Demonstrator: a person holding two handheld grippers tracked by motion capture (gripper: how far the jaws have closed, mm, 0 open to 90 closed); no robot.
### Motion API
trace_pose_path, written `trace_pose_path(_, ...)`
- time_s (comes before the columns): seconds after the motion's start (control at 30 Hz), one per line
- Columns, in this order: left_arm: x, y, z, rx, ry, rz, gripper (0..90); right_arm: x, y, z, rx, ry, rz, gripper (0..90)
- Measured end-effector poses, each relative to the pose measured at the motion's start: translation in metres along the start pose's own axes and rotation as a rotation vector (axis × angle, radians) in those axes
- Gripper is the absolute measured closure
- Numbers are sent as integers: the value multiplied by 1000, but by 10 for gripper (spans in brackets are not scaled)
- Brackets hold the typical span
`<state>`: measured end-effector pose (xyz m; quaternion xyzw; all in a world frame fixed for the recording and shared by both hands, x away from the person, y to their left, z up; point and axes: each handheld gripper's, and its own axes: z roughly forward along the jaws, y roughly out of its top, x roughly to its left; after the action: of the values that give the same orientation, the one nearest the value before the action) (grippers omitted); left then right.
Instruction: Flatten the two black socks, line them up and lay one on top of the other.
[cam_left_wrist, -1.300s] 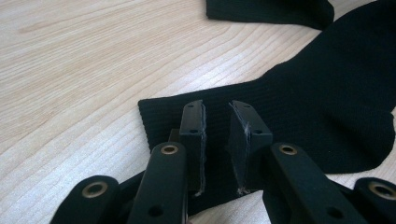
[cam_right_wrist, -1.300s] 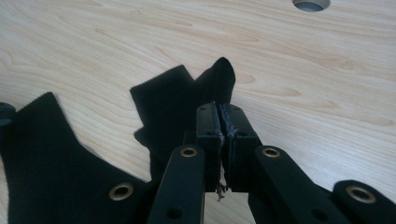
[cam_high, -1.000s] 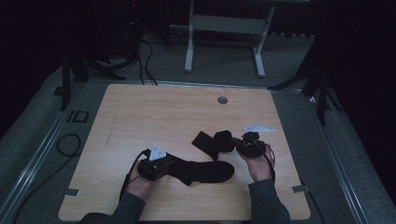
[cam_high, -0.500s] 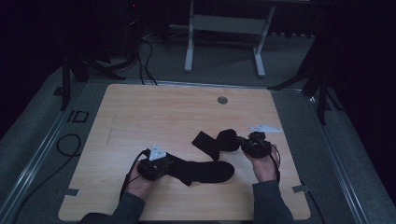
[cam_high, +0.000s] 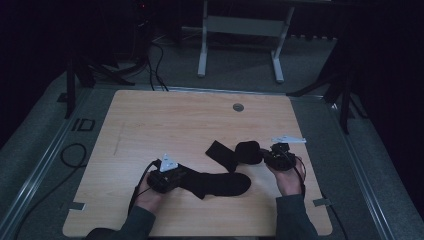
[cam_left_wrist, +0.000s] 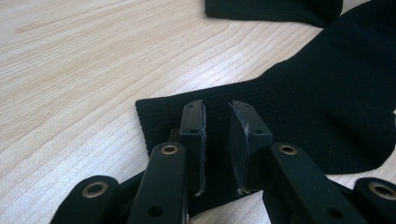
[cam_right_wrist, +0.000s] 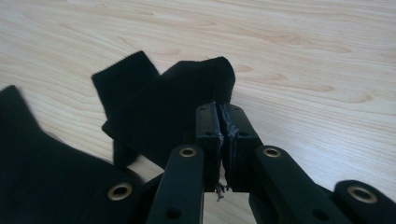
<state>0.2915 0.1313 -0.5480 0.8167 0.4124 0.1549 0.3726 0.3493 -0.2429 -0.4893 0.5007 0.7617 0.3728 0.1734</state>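
Table: a pale wooden top that takes up the middle of the high view, with a small round grey cap set into it at upper centre; dark floor lies all round it.
Frame: a light metal stand on the floor beyond the table, at the top of the high view.
Near sock: black, lying flat along the lower middle of the high view, its cuff end toward the left gripper. In the left gripper view it covers the right half of the frame, ribbed cuff at centre.
Far sock: black, folded over on itself, just right of centre in the high view, its free cuff pointing up and left; it lies just beside the near sock. In the right gripper view it sits at centre left.
Left gripper: lower left of centre in the high view, held in a hand that comes in from the bottom edge. Jaws stand a little apart over the near sock's cuff; whether the pads press the cloth I cannot tell.
Right gripper: right of centre in the high view, held in the other hand. Jaws are together, pinching the folded edge of the far sock, with frayed threads between the pads.
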Motion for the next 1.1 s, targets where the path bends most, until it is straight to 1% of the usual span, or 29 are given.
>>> trace_pose_path(0.23, 1, 0, 0, 1, 2, 0, 762, -5, -2, -1, 15, -29, -5, 851)
trace_pose_path(0.57, 1, 0, 0, 1, 4, 0, 762, -11, -5, -2, 39, -94, -20, 849)
trace_pose_path(0.63, 1, 0, 0, 2, 5, 0, 762, -12, -6, -2, 45, -98, -21, 848)
trace_pose_path(0.8, 1, 0, 0, 1, 5, -1, 762, -14, -7, -1, 64, -141, -41, 847)
trace_pose_path(0.9, 1, 0, 0, 2, 4, 1, 762, -16, -8, -2, 73, -155, -45, 846)
trace_pose_path(1.03, 1, 0, 0, 2, 4, 1, 762, -19, -10, -1, 89, -189, -53, 845)
trace_pose_path(1.1, 1, 0, 0, 2, 4, 1, 762, -21, -11, -1, 95, -191, -50, 846)
